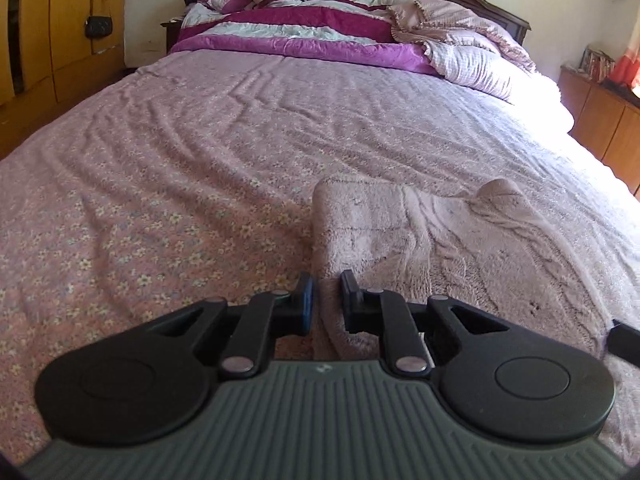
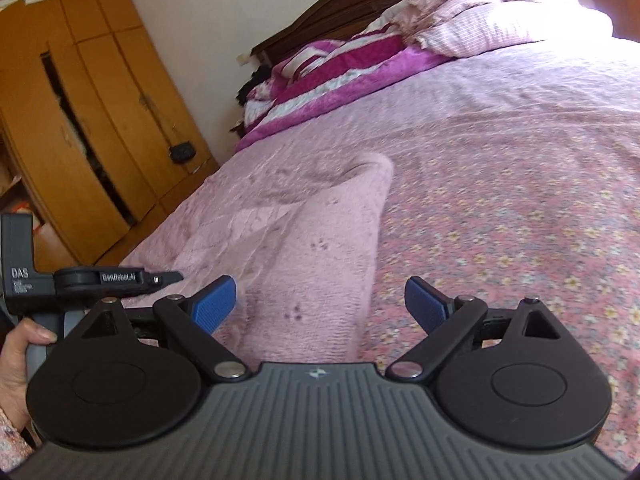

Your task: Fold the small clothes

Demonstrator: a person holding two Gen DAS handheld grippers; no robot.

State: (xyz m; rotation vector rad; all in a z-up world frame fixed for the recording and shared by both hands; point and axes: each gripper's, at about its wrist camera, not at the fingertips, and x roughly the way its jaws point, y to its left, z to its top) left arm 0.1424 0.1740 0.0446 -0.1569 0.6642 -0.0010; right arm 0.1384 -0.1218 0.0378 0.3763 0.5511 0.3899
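Note:
A pale pink fluffy garment (image 1: 420,236) lies on the flowered pink bedsheet (image 1: 160,184), partly folded, with a rolled left edge. My left gripper (image 1: 329,296) is shut on the garment's near left edge, fabric pinched between its fingers. In the right wrist view the same garment (image 2: 304,240) stretches away from the camera. My right gripper (image 2: 320,300) is open, its blue pads (image 2: 216,304) spread to either side of the garment's near end, holding nothing. The left gripper's body (image 2: 80,280) shows at the left, held by a hand.
Folded magenta and white quilts (image 1: 304,28) and a pink checked blanket (image 1: 472,52) lie by the dark headboard. A wooden wardrobe (image 2: 80,120) stands to the left of the bed, a low wooden cabinet (image 1: 600,116) to the right.

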